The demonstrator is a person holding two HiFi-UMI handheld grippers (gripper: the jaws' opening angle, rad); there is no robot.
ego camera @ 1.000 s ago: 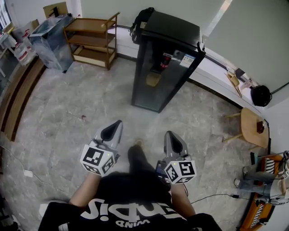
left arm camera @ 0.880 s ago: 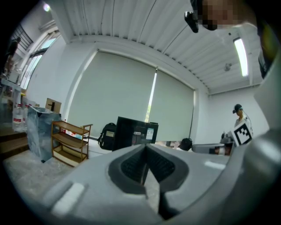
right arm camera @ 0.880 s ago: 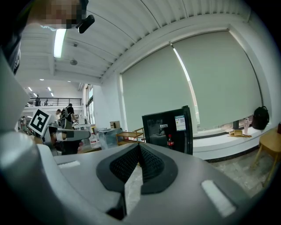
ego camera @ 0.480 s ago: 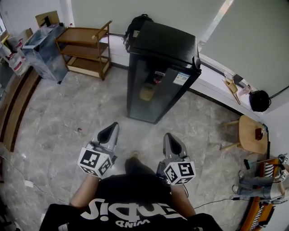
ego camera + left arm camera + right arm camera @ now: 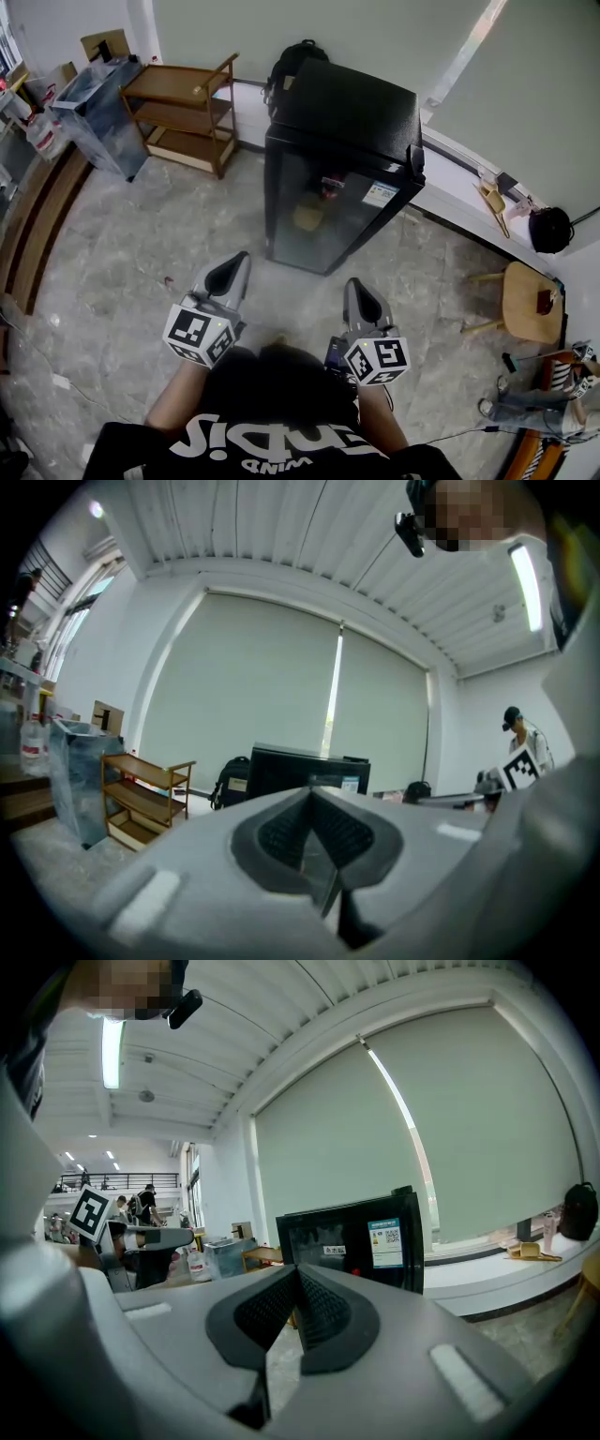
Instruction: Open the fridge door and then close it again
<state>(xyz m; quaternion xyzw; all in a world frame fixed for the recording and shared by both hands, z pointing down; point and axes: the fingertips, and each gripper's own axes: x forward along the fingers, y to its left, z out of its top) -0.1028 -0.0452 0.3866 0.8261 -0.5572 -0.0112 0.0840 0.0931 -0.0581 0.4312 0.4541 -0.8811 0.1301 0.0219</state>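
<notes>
black and glass-fronted, the fridge [image 5: 342, 178] stands against the far wall with its door shut, well apart from both grippers across bare stone floor [image 5: 122, 244]. the left gripper [image 5: 234, 267] and the right gripper [image 5: 362, 292] are held out side by side in front of the person, each with its jaws pressed together and nothing between them. the main risk, as i judge it, is reaching the door with the jaws closed: they would have to part first, or they will only knock against the glass or slip off the door's edge. no handle can be made out from here, nor which side the hinges are on, so a pull at the wrong edge could drag or rock the whole cabinet instead of swinging the door. a hard swing could also send the door toward the low white ledge [image 5: 459, 178] just beside the fridge. a wooden shelf rack [image 5: 183, 112] stands to the left, a black backpack [image 5: 292, 58] behind the fridge and a round wooden stool [image 5: 527, 298] to the right; none lies in the path between person and door.
</notes>
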